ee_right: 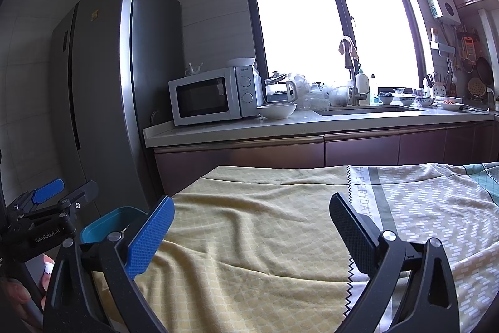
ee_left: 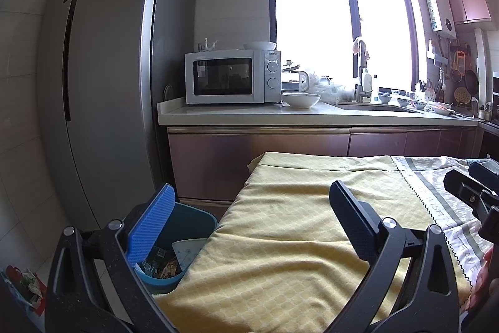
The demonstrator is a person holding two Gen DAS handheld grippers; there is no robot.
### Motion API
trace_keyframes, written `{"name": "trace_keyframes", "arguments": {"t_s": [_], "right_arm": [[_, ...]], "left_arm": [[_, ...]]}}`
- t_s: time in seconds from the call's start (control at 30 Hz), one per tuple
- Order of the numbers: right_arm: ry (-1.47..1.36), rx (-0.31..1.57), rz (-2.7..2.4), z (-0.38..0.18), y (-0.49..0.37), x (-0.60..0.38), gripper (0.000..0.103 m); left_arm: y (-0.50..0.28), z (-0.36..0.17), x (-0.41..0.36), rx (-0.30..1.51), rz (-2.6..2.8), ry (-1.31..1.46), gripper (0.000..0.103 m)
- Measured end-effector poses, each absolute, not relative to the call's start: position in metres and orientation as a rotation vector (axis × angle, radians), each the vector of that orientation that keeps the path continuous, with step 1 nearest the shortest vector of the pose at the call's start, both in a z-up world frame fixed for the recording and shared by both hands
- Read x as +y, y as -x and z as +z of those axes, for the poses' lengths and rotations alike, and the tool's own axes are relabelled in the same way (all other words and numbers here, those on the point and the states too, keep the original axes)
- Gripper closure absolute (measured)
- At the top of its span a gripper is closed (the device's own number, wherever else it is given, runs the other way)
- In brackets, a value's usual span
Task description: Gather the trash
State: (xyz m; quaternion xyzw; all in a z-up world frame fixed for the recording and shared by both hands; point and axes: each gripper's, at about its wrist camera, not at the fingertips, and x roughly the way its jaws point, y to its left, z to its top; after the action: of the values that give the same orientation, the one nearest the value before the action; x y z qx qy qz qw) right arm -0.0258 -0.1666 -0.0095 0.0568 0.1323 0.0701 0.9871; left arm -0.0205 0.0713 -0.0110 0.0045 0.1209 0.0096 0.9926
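Far left in the left wrist view, red and green packaging [ee_left: 23, 286] lies on the floor tiles by the tall grey fridge [ee_left: 103, 77]. Next right, a blue trash bin [ee_left: 193, 227] stands on the floor, tucked against the left edge of the cloth-covered table [ee_left: 280, 239]; inside it are a pale paper piece [ee_left: 187, 252] and dark crumpled wrappers [ee_left: 162, 266]. Left gripper [ee_left: 249, 205] hangs with jaws spread wide, nothing between them; its blue-padded finger [ee_left: 149, 227] sits over the bin's near rim, the black finger [ee_left: 352, 220] over the yellow cloth. At the right edge of that view the other tool's black frame shows, with part of a hand [ee_left: 482, 280] beneath it. Behind, on the counter [ee_left: 312, 114]: white microwave [ee_left: 230, 77] with a bowl on top, a white bowl [ee_left: 301, 99] just beside it, then kettle, sink faucet, small dishes, all under a blown-out window [ee_left: 340, 14]. Right wrist view: left gripper's body [ee_right: 46, 214] at the far left, a hand [ee_right: 18, 295] on its handle; the bin's rim [ee_right: 106, 223] shows only partly behind the blue finger. Right gripper [ee_right: 252, 208] likewise wide, empty, above the yellow section of cloth [ee_right: 249, 223]; no loose litter visible on the cloth. Further right the cloth changes to a grey-white patterned band [ee_right: 436, 208] with printed lettering along a zigzag seam.
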Motion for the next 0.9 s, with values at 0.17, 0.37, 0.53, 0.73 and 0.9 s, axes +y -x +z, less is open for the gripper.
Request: {"name": "trace_keyframes", "arguments": {"t_s": [0.17, 0.37, 0.53, 0.73, 0.9], "right_arm": [[-0.117, 0.266, 0.139, -0.010, 0.026, -0.168, 0.007], [-0.118, 0.266, 0.138, -0.011, 0.025, -0.170, 0.007], [-0.118, 0.266, 0.136, -0.011, 0.025, -0.170, 0.007], [-0.122, 0.267, 0.135, -0.011, 0.024, -0.172, 0.007], [-0.123, 0.267, 0.133, -0.011, 0.023, -0.173, 0.007]], "left_arm": [[0.020, -0.012, 0.070, 0.245, 0.019, -0.011, 0.005], [0.017, -0.012, 0.067, 0.249, 0.017, -0.013, 0.005], [0.016, -0.013, 0.066, 0.251, 0.017, -0.012, 0.005], [0.013, -0.013, 0.064, 0.259, 0.017, -0.014, 0.005], [0.010, -0.014, 0.062, 0.268, 0.009, -0.015, 0.005]]}}
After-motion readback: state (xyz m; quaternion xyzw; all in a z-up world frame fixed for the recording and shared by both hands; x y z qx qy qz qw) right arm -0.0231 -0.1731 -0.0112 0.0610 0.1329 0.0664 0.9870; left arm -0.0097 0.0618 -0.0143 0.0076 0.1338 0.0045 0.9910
